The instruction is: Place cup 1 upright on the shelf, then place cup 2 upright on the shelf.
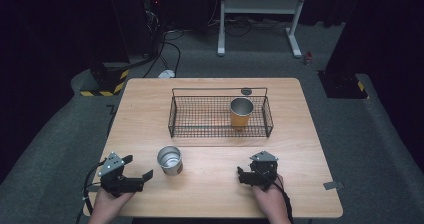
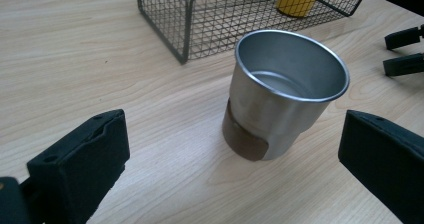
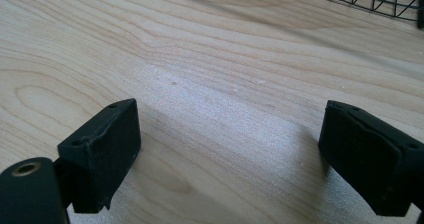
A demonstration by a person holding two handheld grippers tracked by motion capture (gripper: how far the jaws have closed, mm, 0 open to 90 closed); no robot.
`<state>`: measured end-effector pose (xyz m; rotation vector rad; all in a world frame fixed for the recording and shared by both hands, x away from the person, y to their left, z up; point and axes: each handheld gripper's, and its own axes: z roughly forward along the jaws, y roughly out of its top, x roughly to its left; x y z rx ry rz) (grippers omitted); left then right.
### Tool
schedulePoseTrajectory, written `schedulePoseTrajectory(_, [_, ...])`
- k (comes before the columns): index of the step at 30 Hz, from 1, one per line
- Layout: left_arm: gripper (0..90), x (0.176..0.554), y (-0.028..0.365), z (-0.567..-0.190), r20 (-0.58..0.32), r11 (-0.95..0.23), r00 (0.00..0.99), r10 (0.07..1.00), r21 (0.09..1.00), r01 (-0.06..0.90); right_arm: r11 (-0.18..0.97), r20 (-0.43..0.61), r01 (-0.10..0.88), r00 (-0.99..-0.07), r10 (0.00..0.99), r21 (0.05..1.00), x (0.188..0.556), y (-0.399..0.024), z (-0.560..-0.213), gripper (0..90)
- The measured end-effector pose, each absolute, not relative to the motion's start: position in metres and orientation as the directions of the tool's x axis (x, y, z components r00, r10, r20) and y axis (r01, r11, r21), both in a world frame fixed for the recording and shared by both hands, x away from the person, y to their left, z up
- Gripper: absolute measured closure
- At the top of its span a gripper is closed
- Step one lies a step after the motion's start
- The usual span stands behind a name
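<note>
Light wooden table (image 1: 150,114), so you're lining up on the shiny steel cup (image 2: 287,94) just ahead of your left gripper (image 2: 232,154), jaws wide, empty. Looks like grab next, probably for the black wire basket (image 1: 172,116).

Table light: the pale wooden table (image 1: 210,194) is evenly bright from above; the room around it falls to near black.
Shadows: soft and short; a faint one lies just right of the shiny steel cup (image 2: 285,91), and grey patches lie beside the right gripper (image 3: 227,149) jaws.
Glare: mild sheen inside the cup's rim.
Focus: the high view is soft and grainy; in the left gripper view, the black wire basket (image 2: 200,14) behind the cup blurs slightly.
</note>
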<state>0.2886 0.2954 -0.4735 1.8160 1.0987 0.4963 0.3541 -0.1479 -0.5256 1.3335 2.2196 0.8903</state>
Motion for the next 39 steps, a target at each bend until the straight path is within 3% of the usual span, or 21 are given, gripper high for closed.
schedulePoseTrajectory(16, [0.5,0.295,0.269,-0.459,-0.091,-0.211,0.566,0.819,0.871,0.444,0.342,-0.015,0.630,-0.464,0.886,0.698,0.353,-0.148,-0.526,9.8])
schedulePoseTrajectory(23, [0.5,0.310,0.253,-0.456,-0.120,-0.209,0.592,0.797,0.865,0.457,0.341,-0.013,0.630,-0.465,0.885,0.698,0.353,-0.148,-0.526,9.5])
schedulePoseTrajectory(39, [0.5,0.316,0.238,-0.462,-0.100,-0.191,0.611,0.785,0.899,0.393,0.341,-0.011,0.630,-0.467,0.884,0.697,0.353,-0.148,-0.526,9.4])
